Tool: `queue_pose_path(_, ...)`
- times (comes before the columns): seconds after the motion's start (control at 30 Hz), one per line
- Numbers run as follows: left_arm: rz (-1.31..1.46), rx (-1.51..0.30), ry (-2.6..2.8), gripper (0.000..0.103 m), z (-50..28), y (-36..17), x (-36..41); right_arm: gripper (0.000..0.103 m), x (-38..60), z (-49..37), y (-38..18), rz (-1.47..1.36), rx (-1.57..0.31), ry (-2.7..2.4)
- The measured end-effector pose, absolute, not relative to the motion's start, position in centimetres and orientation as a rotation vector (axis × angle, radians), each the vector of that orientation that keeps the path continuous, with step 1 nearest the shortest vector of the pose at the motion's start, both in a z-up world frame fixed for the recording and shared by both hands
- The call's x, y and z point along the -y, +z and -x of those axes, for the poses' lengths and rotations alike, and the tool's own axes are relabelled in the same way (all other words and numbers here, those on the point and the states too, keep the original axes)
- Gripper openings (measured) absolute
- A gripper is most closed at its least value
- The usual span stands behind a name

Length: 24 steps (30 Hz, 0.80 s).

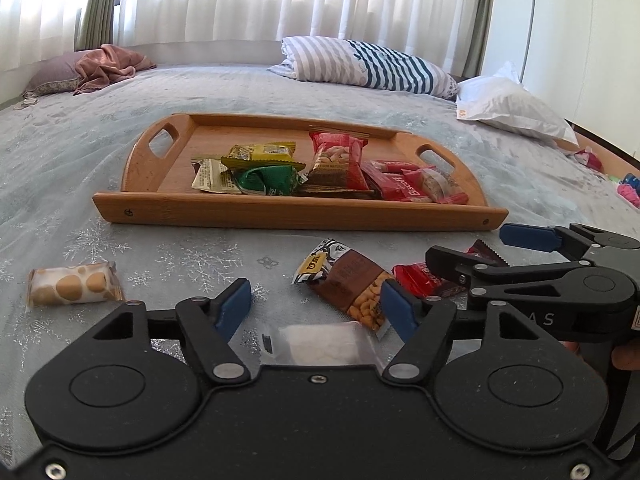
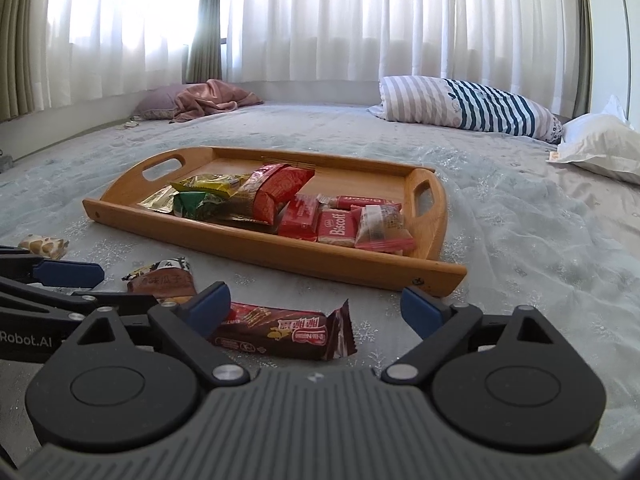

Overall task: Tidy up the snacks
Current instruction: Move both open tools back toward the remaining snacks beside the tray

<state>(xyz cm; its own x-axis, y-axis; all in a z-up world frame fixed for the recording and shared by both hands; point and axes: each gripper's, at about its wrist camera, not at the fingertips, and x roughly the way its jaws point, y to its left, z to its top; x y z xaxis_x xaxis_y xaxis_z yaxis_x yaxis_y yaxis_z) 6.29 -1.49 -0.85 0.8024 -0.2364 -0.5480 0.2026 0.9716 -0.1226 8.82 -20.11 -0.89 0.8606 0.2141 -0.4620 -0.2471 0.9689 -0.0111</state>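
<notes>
A wooden tray (image 1: 300, 212) (image 2: 280, 250) lies on the bed and holds several snack packets: yellow, green and red ones. My left gripper (image 1: 316, 308) stands open just above the cover. A clear white packet (image 1: 320, 346) lies between its fingers, and a brown nut packet (image 1: 348, 284) lies by its right finger. My right gripper (image 2: 316, 308) (image 1: 480, 252) is open wide over a brown-red wafer bar (image 2: 280, 330), whose left end is at the left finger. A red packet (image 1: 420, 280) lies beside that. A giraffe-patterned packet (image 1: 74, 284) (image 2: 42, 246) lies far left.
The two grippers sit side by side, nearly touching, in front of the tray. A striped pillow (image 1: 372, 64), a white pillow (image 1: 516, 108) and a pink cloth (image 1: 108, 66) lie at the back of the bed. Small coloured items (image 1: 628, 190) sit by the bed's wooden right edge.
</notes>
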Motion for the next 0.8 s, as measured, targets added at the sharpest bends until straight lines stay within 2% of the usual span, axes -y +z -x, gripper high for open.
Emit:
queue_pose_path(0.23,0.068,-0.61,-0.256,0.062,-6.0,-0.3,0.9,0.093,20.5,-8.7,-0.8,0.042,-0.483,0.303)
queue_pose_path(0.37,0.077,-0.611,-0.268,0.062,-4.8,0.2,0.0,0.093,20.7,-8.7,-0.9,0.029,-0.487,0.331)
queue_pose_path(0.53,0.074,-0.61,-0.277,0.068,-3.8,0.1,-0.3,0.094,20.5,-8.9,-1.1,0.036,-0.498,0.356)
queue_pose_path(0.8,0.059,-0.617,-0.271,0.066,-3.4,-0.8,0.3,0.094,18.9,-8.4,-1.5,0.138,-0.503,0.386)
